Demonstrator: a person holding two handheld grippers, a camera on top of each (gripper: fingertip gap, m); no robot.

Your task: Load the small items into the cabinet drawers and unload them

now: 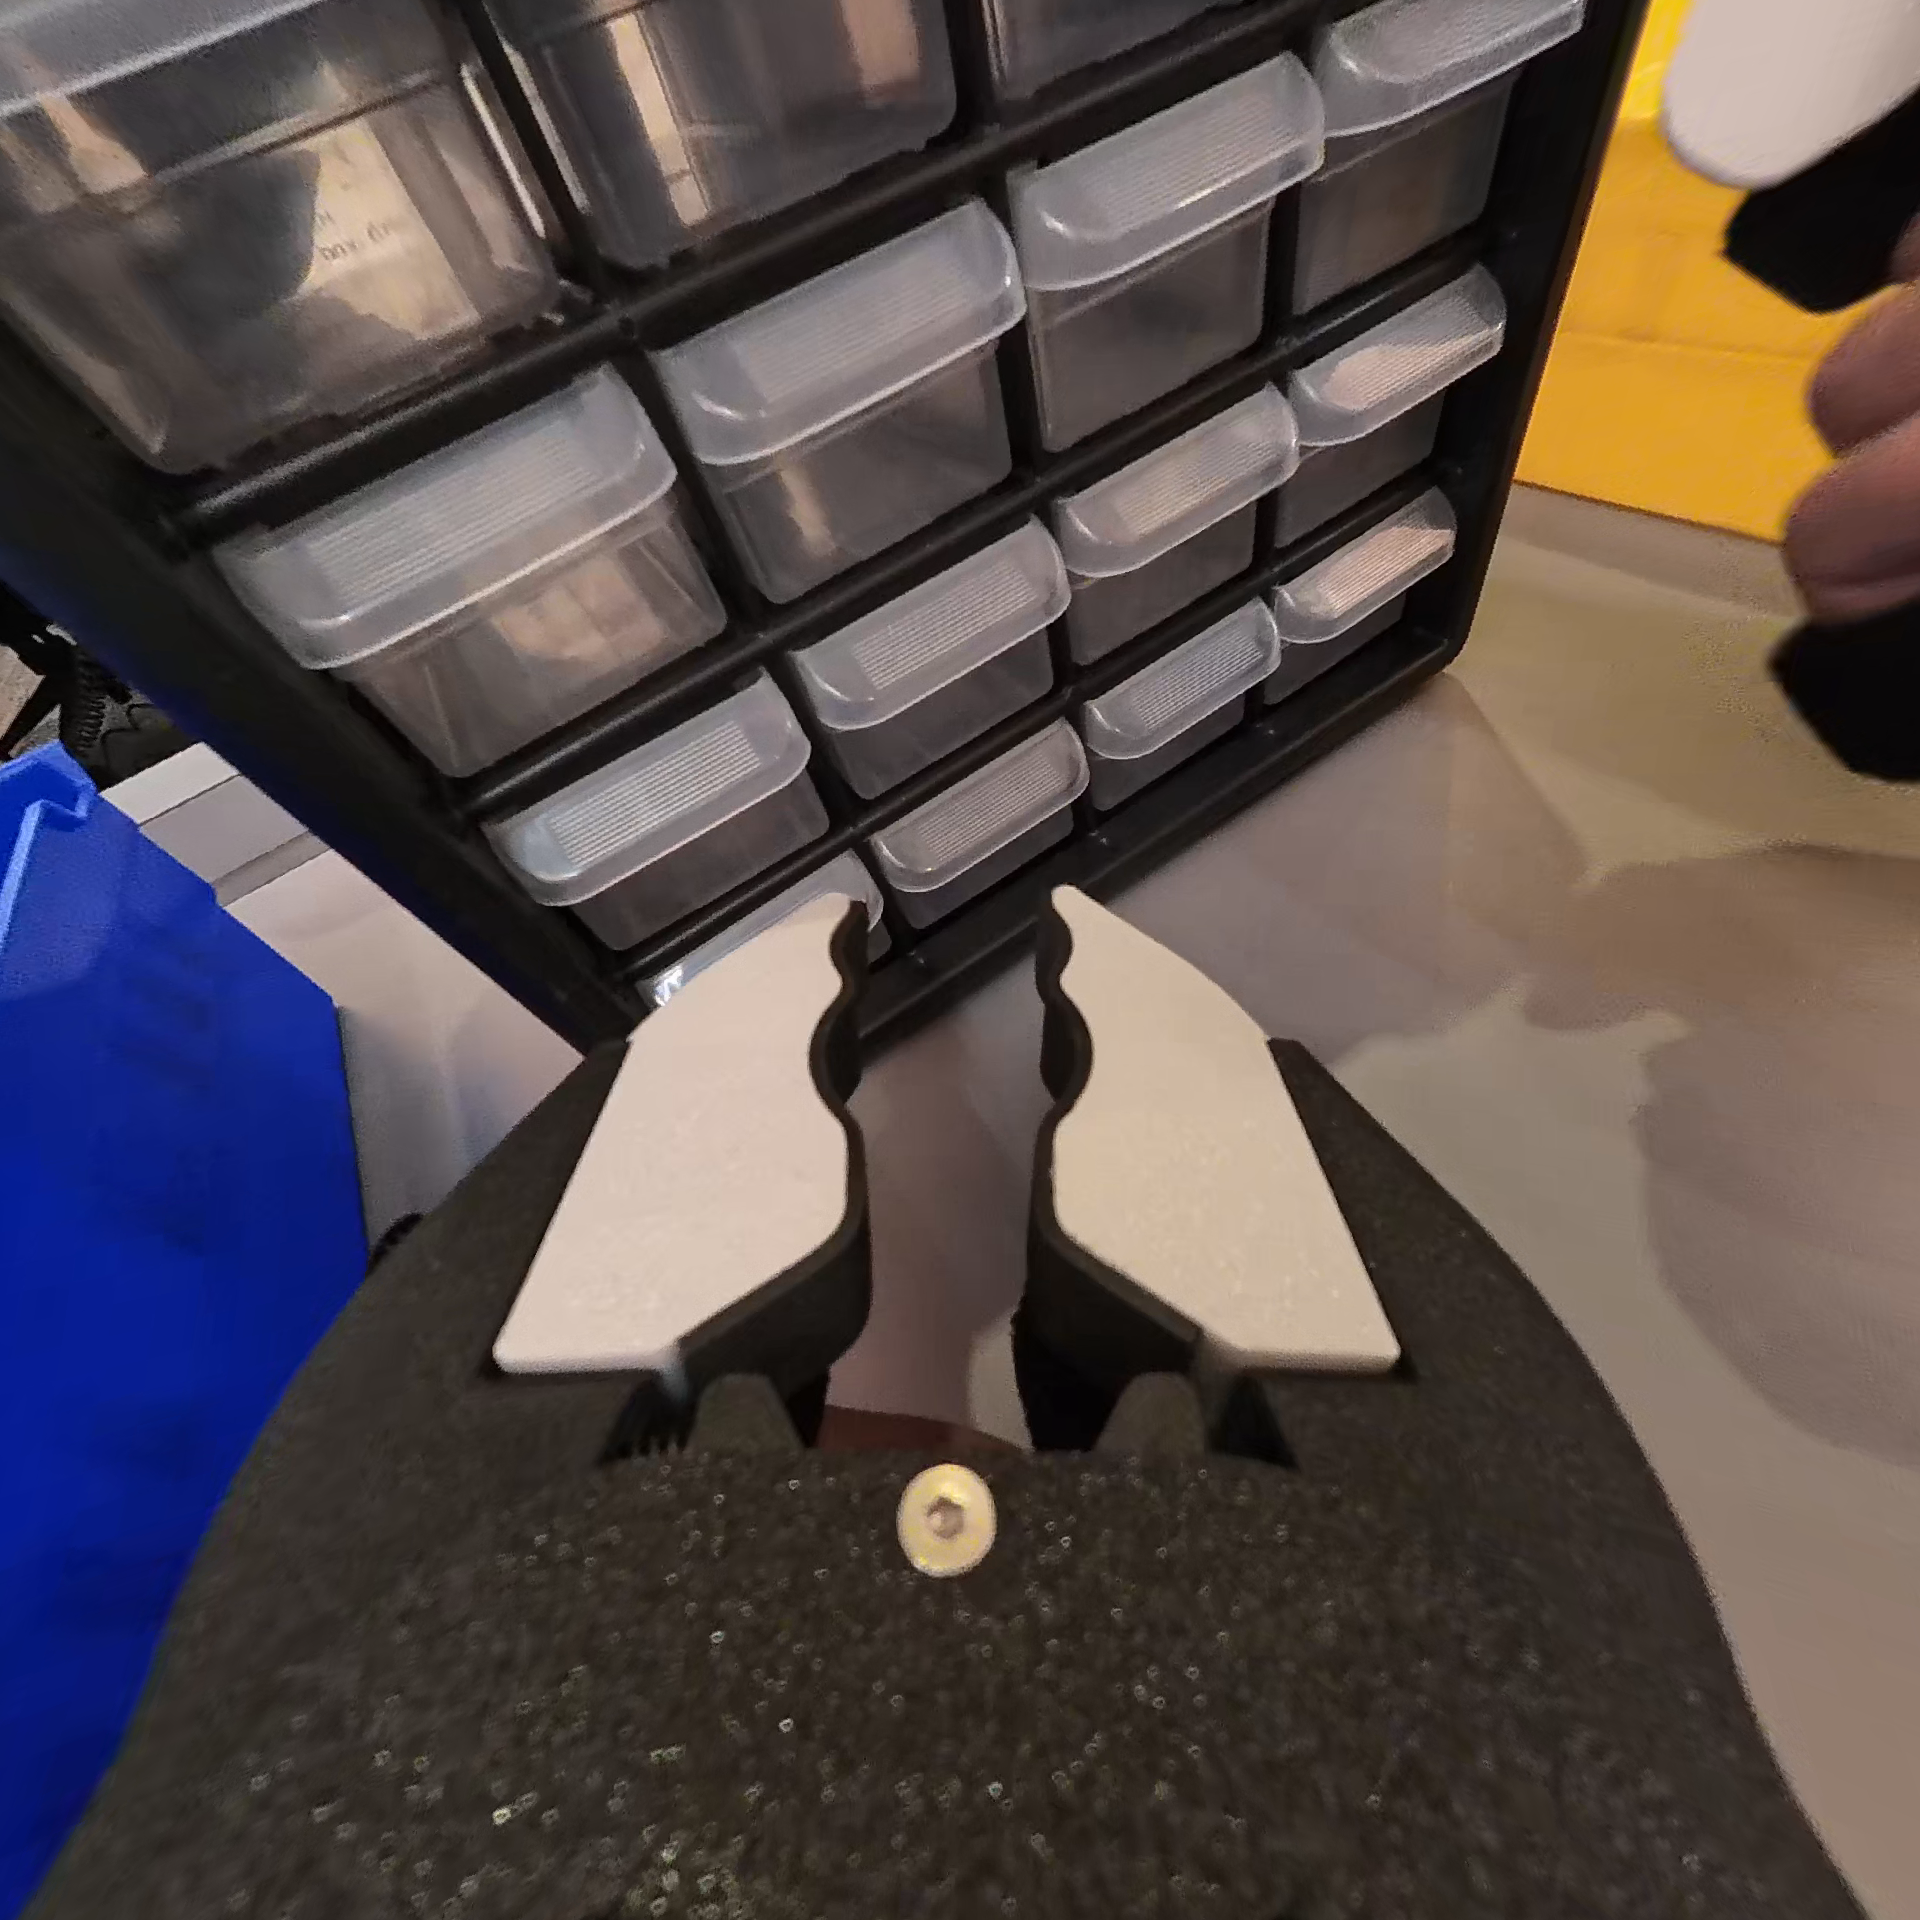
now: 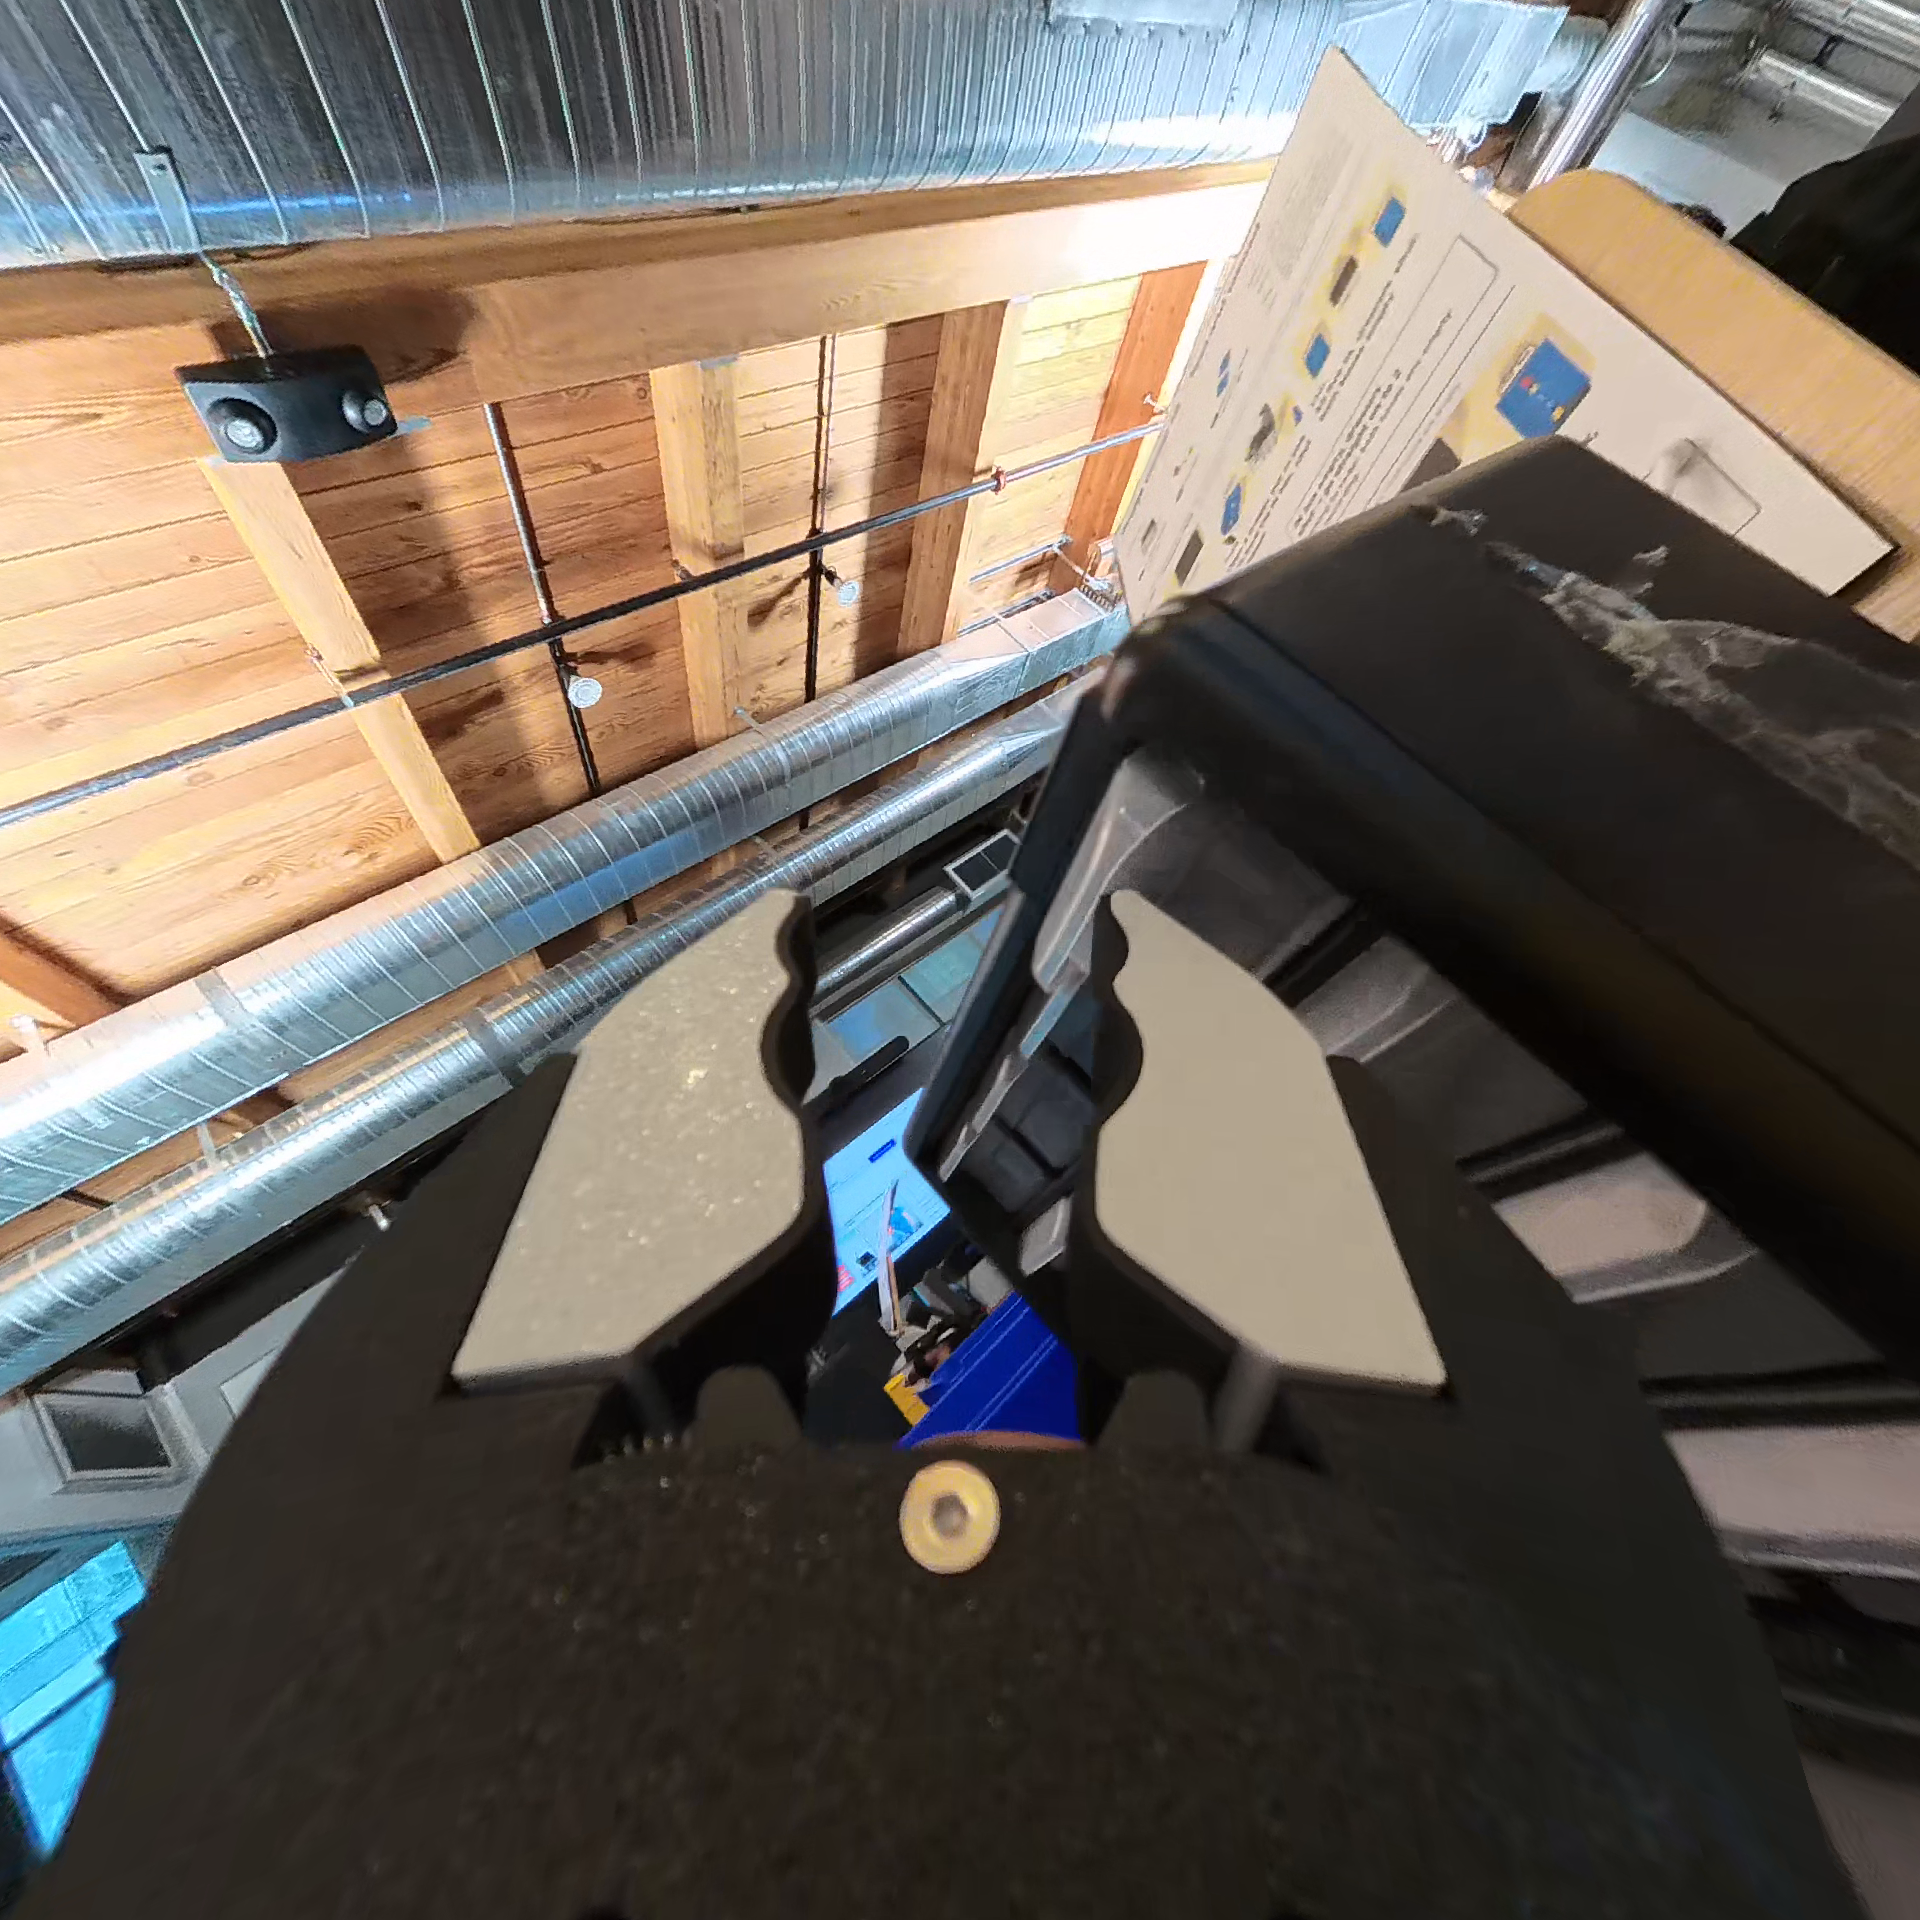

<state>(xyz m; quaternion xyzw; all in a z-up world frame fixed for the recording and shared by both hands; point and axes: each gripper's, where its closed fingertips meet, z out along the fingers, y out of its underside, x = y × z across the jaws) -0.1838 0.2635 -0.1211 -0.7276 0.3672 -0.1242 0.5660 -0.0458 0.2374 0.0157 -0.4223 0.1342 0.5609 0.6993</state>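
While both stand spread, the left claw (image 1: 951, 925) nears the cabinet (image 1: 1496, 436) — right claw (image 2: 956, 935) beside it.

Blue plastic bin (image 1: 156, 1195) at left on grey surface (image 1: 1455, 1039); overhead, silver ducts (image 2: 416, 956), wooden ceiling (image 2: 312, 644), instruction sheet (image 2: 1382, 343).

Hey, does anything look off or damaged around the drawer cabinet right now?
Yes. In the right wrist view, the cabinet has whitish scuffs or torn tape residue along its black top edge. The drawers all look shut, and nothing is spilled on the table.
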